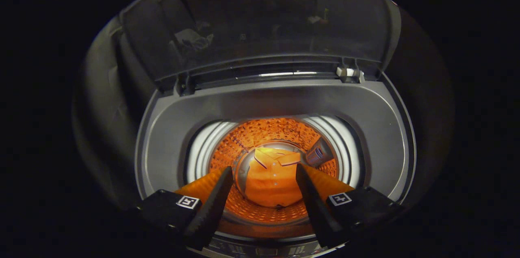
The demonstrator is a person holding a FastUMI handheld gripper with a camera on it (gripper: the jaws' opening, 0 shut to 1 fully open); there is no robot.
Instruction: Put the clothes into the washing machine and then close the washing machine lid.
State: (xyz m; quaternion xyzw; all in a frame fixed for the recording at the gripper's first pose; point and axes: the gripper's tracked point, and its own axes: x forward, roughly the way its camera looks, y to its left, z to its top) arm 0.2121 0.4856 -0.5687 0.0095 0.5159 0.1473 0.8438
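- Left of the opening, the grey top deck of the washing machine (162, 144) curves around the tub; no brand name or printed writing can be made out on it.
- The left finger (211, 205) of the gripper (264, 176) reaches forward over the front rim; a small square black-and-white marker sits on its block, a coded pattern and not readable text.
- Inside the opening, pale ribbed rings line the upper wall of the drum (264, 130), and below them the perforated wall glows orange.
- An orange shirt (271, 183) with a collar and a row of buttons lies on the drum floor, seen between the two fingers and well beyond their tips. It is already in the machine, and neither finger touches it.
- The gripper's fingers are spread wide with nothing between them: released.
- A small grey ribbed part (319, 154) sits against the drum wall just right of the shirt's collar; any marking on it is too small to read.
- The right finger (315, 205) mirrors the left one and carries a similar square marker.
- Behind the opening, the dark see-through lid (260, 26) stands raised on its hinges, with a pale clip (348, 73) at its right hinge.
- Below the fingers, a strip of the control panel (260, 250) shows tiny markings, too small to read.
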